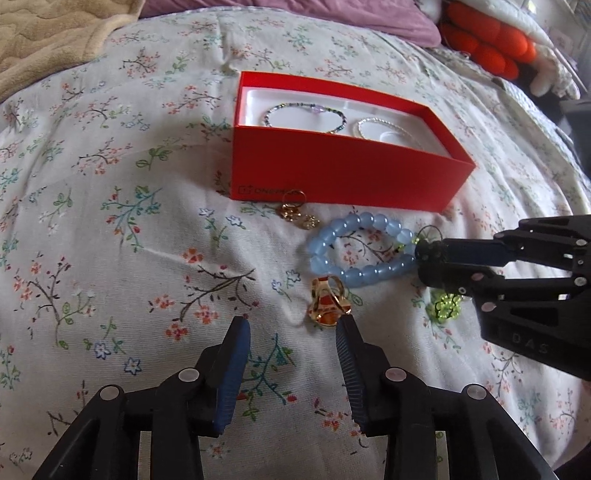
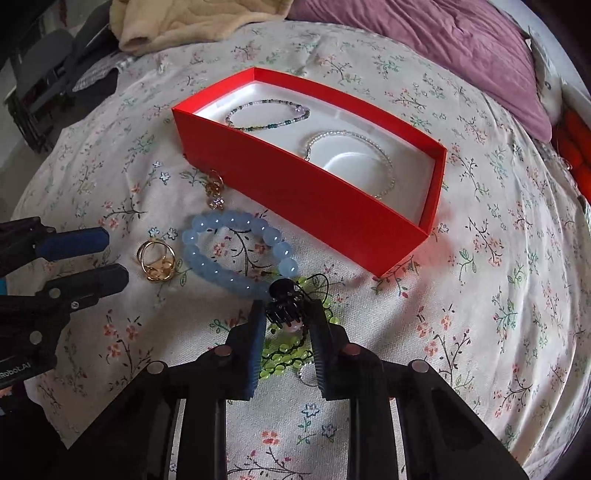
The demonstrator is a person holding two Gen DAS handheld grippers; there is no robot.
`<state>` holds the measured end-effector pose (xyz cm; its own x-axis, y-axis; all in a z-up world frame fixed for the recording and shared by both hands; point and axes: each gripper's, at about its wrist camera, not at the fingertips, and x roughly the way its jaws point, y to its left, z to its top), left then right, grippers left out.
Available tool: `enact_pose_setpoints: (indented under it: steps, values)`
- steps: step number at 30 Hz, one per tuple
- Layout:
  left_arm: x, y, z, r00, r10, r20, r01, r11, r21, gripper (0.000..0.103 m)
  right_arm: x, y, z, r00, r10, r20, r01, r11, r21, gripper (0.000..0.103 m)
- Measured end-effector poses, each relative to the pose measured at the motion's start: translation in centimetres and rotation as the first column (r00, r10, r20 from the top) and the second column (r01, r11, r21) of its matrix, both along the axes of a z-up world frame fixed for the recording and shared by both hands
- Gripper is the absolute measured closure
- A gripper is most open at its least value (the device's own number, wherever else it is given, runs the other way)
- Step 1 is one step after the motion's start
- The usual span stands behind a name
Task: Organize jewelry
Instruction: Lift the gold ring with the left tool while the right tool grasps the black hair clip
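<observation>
An open red box (image 1: 343,177) (image 2: 332,206) lies on the floral bedspread, with a dark beaded bracelet (image 1: 306,114) (image 2: 266,114) and a clear beaded bracelet (image 1: 384,127) (image 2: 351,162) inside. In front of it lie gold earrings (image 1: 297,214) (image 2: 216,194), a pale blue bead bracelet (image 1: 360,254) (image 2: 236,254), a gold ring (image 1: 328,304) (image 2: 157,260) and green beads (image 1: 445,306) (image 2: 284,354). My left gripper (image 1: 291,325) (image 2: 110,256) is open and empty, its right fingertip beside the ring. My right gripper (image 2: 288,315) (image 1: 423,264) is shut on a small black claw clip (image 2: 284,304) over the green beads.
A beige blanket (image 1: 48,33) (image 2: 192,22) and a purple pillow (image 1: 295,18) (image 2: 443,48) lie at the far side of the bed. Something orange (image 1: 491,48) sits at the far right. Dark furniture (image 2: 44,74) stands beyond the bed's left edge.
</observation>
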<state>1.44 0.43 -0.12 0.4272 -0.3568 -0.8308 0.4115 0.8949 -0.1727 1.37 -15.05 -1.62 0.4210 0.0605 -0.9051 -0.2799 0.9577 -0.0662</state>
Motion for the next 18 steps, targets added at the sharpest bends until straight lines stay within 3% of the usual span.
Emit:
enact_pose_setpoints:
  steps: [11, 13, 14, 18]
  values:
    - [0.6, -2.2, -0.9, 0.999, -0.048, 0.017, 0.047, 0.999, 0.012, 0.062, -1.2, -1.3, 2.1, 1.000, -0.022, 0.017, 0.021, 0.999, 0.044, 0.078]
    - [0.7, -2.6, -1.1, 0.999, -0.048, 0.012, 0.047, 0.999, 0.026, 0.071, -1.5, -1.4, 2.2, 1.000, -0.022, 0.015, 0.021, 0.999, 0.047, 0.078]
    - [0.7, -2.7, -1.2, 0.999, -0.053, 0.007, 0.053, 0.998, 0.030, 0.083, -1.6, -1.5, 2.3, 1.000, -0.023, 0.013, 0.022, 0.999, 0.049, 0.078]
    - [0.2, -3.4, -1.1, 0.997, -0.072, 0.024, 0.070, 0.995, 0.070, 0.086, -1.7, -1.8, 2.4, 1.000, -0.030, 0.005, 0.030, 0.998, 0.052, 0.078]
